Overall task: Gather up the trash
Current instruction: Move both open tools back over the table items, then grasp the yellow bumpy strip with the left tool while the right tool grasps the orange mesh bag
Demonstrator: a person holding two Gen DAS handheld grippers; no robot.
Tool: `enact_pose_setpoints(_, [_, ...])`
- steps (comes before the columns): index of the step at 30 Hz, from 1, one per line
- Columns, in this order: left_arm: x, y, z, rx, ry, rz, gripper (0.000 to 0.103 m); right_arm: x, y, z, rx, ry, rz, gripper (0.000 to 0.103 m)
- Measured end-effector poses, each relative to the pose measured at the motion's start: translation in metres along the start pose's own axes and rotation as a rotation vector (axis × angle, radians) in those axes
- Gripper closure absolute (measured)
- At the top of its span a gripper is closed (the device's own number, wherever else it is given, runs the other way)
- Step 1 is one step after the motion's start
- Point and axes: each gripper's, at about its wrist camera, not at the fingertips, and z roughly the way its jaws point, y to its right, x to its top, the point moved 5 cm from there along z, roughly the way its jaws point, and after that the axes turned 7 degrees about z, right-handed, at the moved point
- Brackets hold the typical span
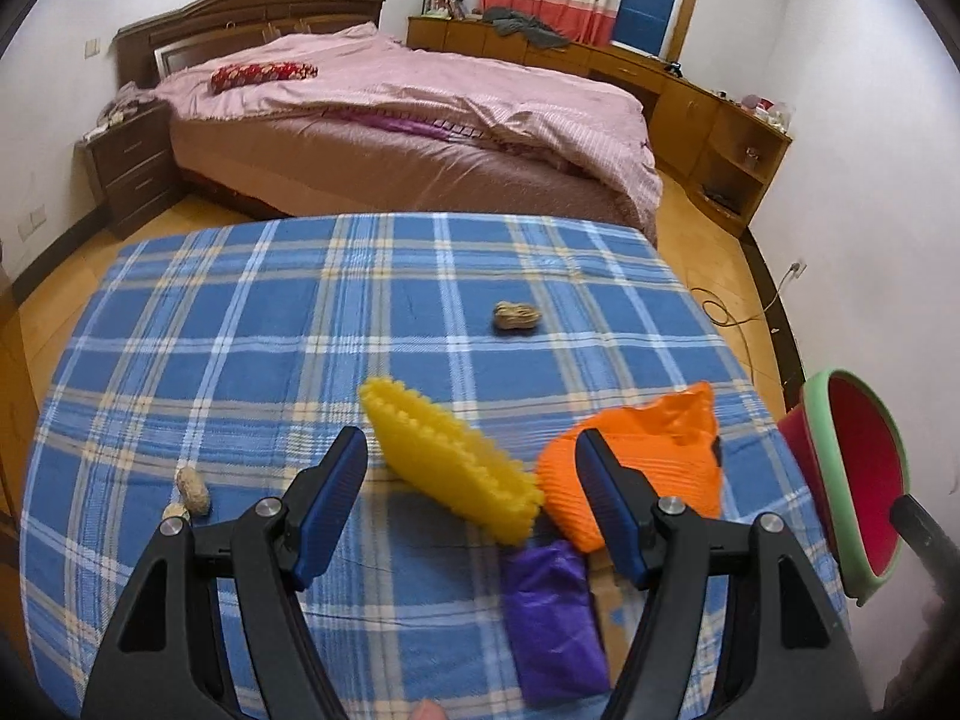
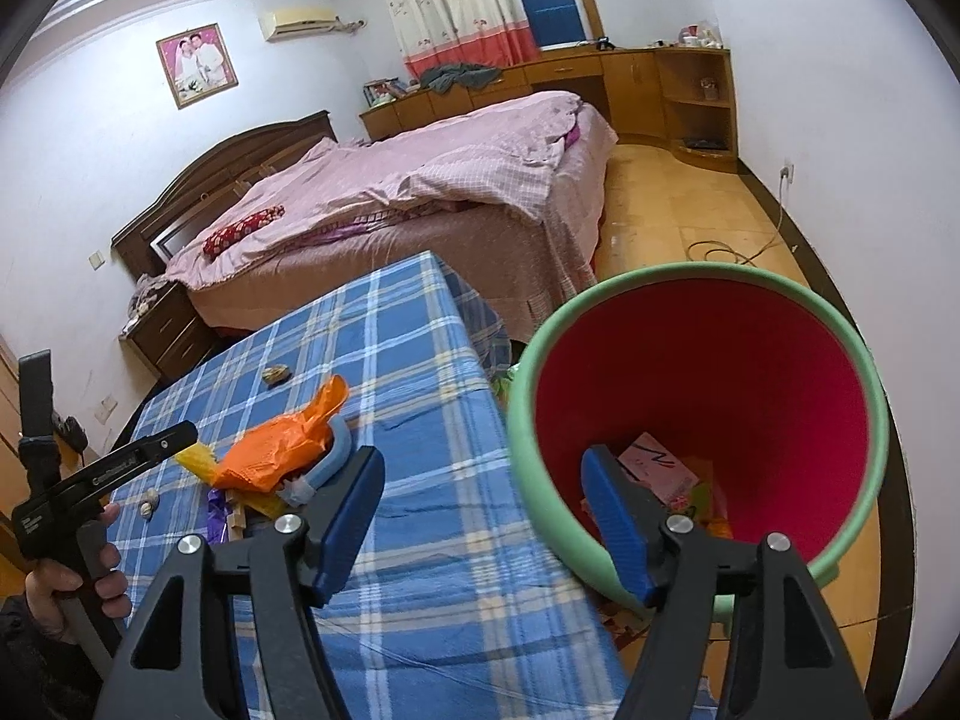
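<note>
Blue-padded left gripper [image 1: 474,504] hangs spread wide and empty above the plaid worktop [image 1: 240,324], over a yellow foam piece [image 1: 450,468], orange bag [image 1: 660,456], purple wrapper [image 1: 552,618] and peanut shells [image 1: 516,317]. Right gripper [image 2: 486,525], likewise released and empty, straddles the rim of the green-rimmed red bin [image 2: 708,372] beside the worktop.

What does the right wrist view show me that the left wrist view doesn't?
Right wrist only: the bin's inside, with paper scraps at the bottom, and a hand holding the left tool. Left wrist only: the purple wrapper laid out flat and both peanut shells in front of the open left tool. Both: yellow foam, orange bag, plaid cloth.
</note>
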Motion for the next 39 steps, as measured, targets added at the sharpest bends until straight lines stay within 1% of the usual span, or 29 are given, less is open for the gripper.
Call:
enact_pose_setpoints(2, [-0.002,-0.006,0.005,-0.003,-0.018,-0.016,0.034,0.0,-0.005,0.005,0.003,-0.01,-0.01,0.032])
enact_pose_setpoints(4, [-0.004,-0.009,0.01,-0.011,-0.036,-0.039,0.05,-0.001,-0.011,0.01,0.006,-0.02,-0.02,0.032])
enact_pose_setpoints(6, [-0.008,-0.013,0.014,-0.034,-0.061,-0.066,0.055,-0.002,-0.017,0.015,0.01,-0.03,-0.027,0.032])
enact_pose_setpoints(7, [-0.01,-0.015,0.017,-0.047,-0.074,-0.08,0.062,-0.002,-0.02,0.017,0.013,-0.035,-0.031,0.032])
enact_pose_setpoints(8, [-0.012,-0.016,0.018,-0.056,-0.08,-0.086,0.066,-0.002,-0.021,0.018,0.016,-0.039,-0.033,0.032])
enact_pose_setpoints(10, [-0.014,-0.018,0.019,-0.074,-0.084,-0.092,0.078,-0.003,-0.028,0.023,0.025,-0.051,-0.044,0.032])
enact_pose_setpoints(11, [-0.016,-0.019,0.018,-0.087,-0.08,-0.093,0.082,-0.004,-0.03,0.025,0.028,-0.055,-0.048,0.032])
enact_pose_setpoints(12, [-0.017,-0.019,0.018,-0.093,-0.079,-0.092,0.088,-0.005,-0.034,0.027,0.032,-0.059,-0.054,0.032])
enact_pose_setpoints(13, [-0.018,-0.019,0.016,-0.102,-0.075,-0.09,0.091,-0.005,-0.038,0.029,0.036,-0.064,-0.06,0.032])
enact_pose_setpoints(19, [-0.018,-0.024,0.003,-0.112,-0.043,-0.088,0.092,-0.008,-0.065,0.044,0.071,-0.103,-0.097,0.032])
enact_pose_setpoints(23, [-0.019,-0.031,-0.009,-0.088,-0.019,-0.081,0.092,-0.011,-0.087,0.056,0.099,-0.131,-0.126,0.032])
enact_pose_setpoints(27, [-0.025,-0.038,-0.014,-0.066,-0.012,-0.079,0.092,-0.017,-0.109,0.073,0.122,-0.165,-0.16,0.032])
enact_pose_setpoints(33, [-0.032,-0.045,-0.014,-0.064,-0.019,-0.088,0.092,-0.026,-0.134,0.101,0.119,-0.216,-0.215,0.032])
enact_pose_setpoints(34, [-0.033,-0.046,-0.014,-0.063,-0.019,-0.088,0.092,-0.027,-0.136,0.103,0.117,-0.221,-0.22,0.035])
enact_pose_setpoints(35, [-0.033,-0.046,-0.014,-0.063,-0.019,-0.087,0.092,-0.03,-0.139,0.108,0.115,-0.231,-0.231,0.04])
enact_pose_setpoints(38, [-0.034,-0.047,-0.014,-0.065,-0.019,-0.085,0.092,-0.035,-0.145,0.115,0.112,-0.254,-0.251,0.051])
enact_pose_setpoints(39, [-0.035,-0.046,-0.014,-0.066,-0.019,-0.085,0.092,-0.037,-0.146,0.116,0.109,-0.26,-0.261,0.054])
